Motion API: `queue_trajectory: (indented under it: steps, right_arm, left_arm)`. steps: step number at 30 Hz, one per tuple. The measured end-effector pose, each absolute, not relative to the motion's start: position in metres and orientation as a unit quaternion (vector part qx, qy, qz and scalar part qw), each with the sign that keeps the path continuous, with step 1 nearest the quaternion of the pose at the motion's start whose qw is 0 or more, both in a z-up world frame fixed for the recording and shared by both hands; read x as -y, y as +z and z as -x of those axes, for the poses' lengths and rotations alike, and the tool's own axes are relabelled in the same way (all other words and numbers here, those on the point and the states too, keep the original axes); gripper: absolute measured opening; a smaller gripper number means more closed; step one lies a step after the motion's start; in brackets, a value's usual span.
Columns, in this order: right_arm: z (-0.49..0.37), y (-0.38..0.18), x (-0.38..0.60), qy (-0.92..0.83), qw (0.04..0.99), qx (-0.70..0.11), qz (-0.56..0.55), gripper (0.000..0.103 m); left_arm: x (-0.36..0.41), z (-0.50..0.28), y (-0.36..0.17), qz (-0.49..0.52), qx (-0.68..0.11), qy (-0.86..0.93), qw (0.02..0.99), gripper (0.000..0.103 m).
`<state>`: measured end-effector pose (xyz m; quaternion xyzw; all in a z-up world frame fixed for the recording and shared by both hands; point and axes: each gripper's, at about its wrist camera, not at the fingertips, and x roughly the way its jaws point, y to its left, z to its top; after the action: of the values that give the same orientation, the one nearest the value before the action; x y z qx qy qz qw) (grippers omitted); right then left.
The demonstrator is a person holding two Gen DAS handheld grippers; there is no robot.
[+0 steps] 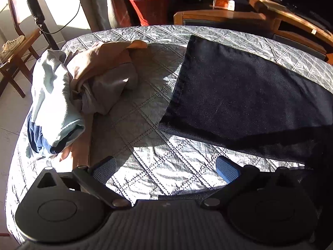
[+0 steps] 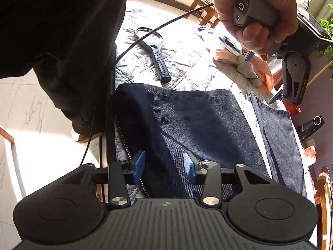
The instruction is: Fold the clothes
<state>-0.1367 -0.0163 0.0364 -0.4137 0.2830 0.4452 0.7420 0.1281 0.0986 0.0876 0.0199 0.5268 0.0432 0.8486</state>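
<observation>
Dark denim jeans [image 1: 239,95] lie flat on the right of a grey quilted bed cover [image 1: 145,112]. My left gripper [image 1: 166,169] hangs open and wide over bare quilt just in front of them, with nothing between its blue pads. In the right wrist view the jeans [image 2: 197,120] spread below my right gripper [image 2: 164,166]. Its blue pads stand apart above the cloth without pinching it. A second denim panel [image 2: 278,137] lies further right. A hand [image 2: 260,14] carries the left gripper [image 2: 262,77] over the far side of the bed.
A crumpled pile of tan, grey and pale blue clothes [image 1: 83,83] sits at the bed's left. A black racket-shaped tool [image 2: 154,50] and a cable lie on the quilt. A dark trouser leg [image 2: 62,41] stands by the bed edge. A red pot [image 1: 150,8], wooden furniture [image 1: 270,16] and a chair [image 1: 18,54] surround the bed.
</observation>
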Motion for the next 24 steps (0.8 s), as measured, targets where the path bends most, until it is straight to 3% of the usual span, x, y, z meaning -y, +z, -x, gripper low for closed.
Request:
queue_trajectory:
  steps: [2, 6, 11, 14, 16, 18, 19, 20, 24]
  right_arm:
    - [0.139, 0.033, 0.011, 0.453, 0.734, -0.289, 0.416, 0.003]
    - [0.147, 0.033, 0.011, 0.465, 0.725, -0.298, 0.412, 0.004]
    - [0.152, 0.044, 0.019, 0.472, 0.737, -0.302, 0.378, 0.057]
    - [0.153, 0.043, 0.017, 0.467, 0.742, -0.302, 0.374, 0.061]
    - [0.147, 0.037, 0.011, 0.452, 0.750, -0.310, 0.371, 0.052]
    - [0.137, 0.037, 0.010, 0.457, 0.753, -0.335, 0.335, 0.022]
    - [0.134, 0.037, 0.010, 0.454, 0.757, -0.346, 0.318, 0.014]
    - [0.131, 0.039, 0.012, 0.458, 0.759, -0.354, 0.298, 0.009]
    - [0.122, 0.046, 0.019, 0.480, 0.751, -0.403, 0.209, 0.012]
  left_arm:
    - [-0.100, -0.128, 0.089, -0.015, -0.527, 0.044, 0.849, 0.102]
    - [-0.100, -0.128, 0.090, -0.016, -0.525, 0.042, 0.850, 0.102]
    - [-0.099, -0.127, 0.091, -0.016, -0.523, 0.041, 0.851, 0.102]
    - [-0.098, -0.127, 0.090, -0.017, -0.523, 0.041, 0.851, 0.102]
    - [-0.096, -0.127, 0.089, -0.020, -0.524, 0.042, 0.851, 0.102]
    - [-0.094, -0.128, 0.088, -0.027, -0.525, 0.042, 0.849, 0.102]
    - [-0.093, -0.128, 0.087, -0.030, -0.525, 0.042, 0.849, 0.102]
    - [-0.092, -0.128, 0.087, -0.032, -0.525, 0.041, 0.849, 0.102]
    - [-0.088, -0.128, 0.087, -0.033, -0.525, 0.039, 0.850, 0.102]
